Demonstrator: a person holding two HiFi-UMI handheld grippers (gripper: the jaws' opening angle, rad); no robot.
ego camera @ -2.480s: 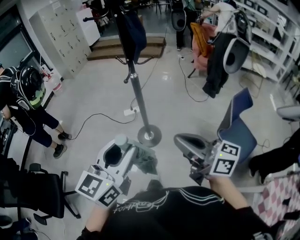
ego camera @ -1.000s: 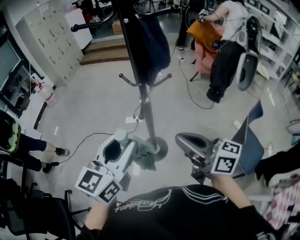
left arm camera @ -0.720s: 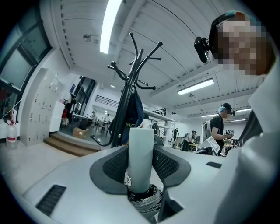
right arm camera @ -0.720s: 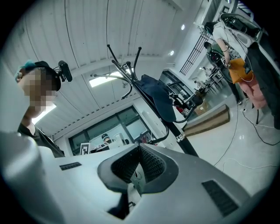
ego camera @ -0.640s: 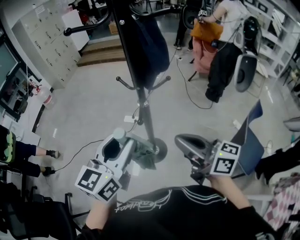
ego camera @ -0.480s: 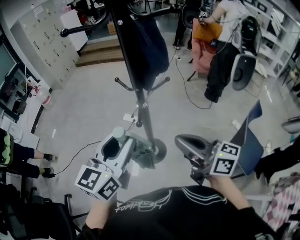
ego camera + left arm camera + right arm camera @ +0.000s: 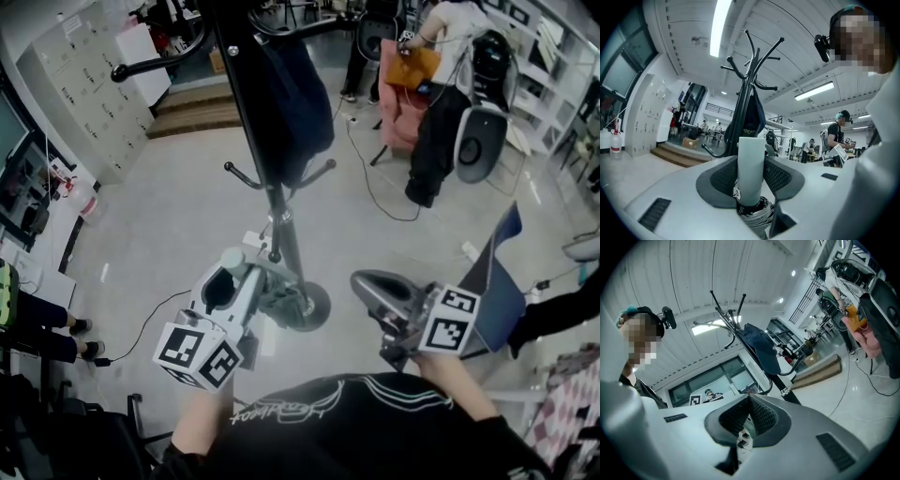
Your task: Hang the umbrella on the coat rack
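My left gripper (image 7: 228,289) is shut on a folded grey-green umbrella (image 7: 278,294). Its pale handle (image 7: 751,171) stands upright between the pads, and the gathered canopy (image 7: 754,213) bunches below them. The black coat rack (image 7: 265,159) rises just beyond that gripper, with curved hooks (image 7: 236,172) low on the pole and a round base (image 7: 309,307) on the floor. A dark bag (image 7: 295,94) hangs on it. Through the left gripper view the rack (image 7: 746,79) stands straight ahead. My right gripper (image 7: 373,286) is shut and empty at the right, its pads (image 7: 757,414) meeting at the tips. The rack (image 7: 740,336) leans across its view.
A blue chair (image 7: 495,281) stands close at the right. A cable (image 7: 375,192) and a power strip (image 7: 253,240) lie on the floor past the rack. People stand by a pink armchair (image 7: 405,103) at the back right. Lockers (image 7: 80,89) line the left wall.
The coat rack has come nearer and now fills more of the head view. My left gripper with the umbrella has moved forward up to the pole's foot. The right gripper has barely shifted.
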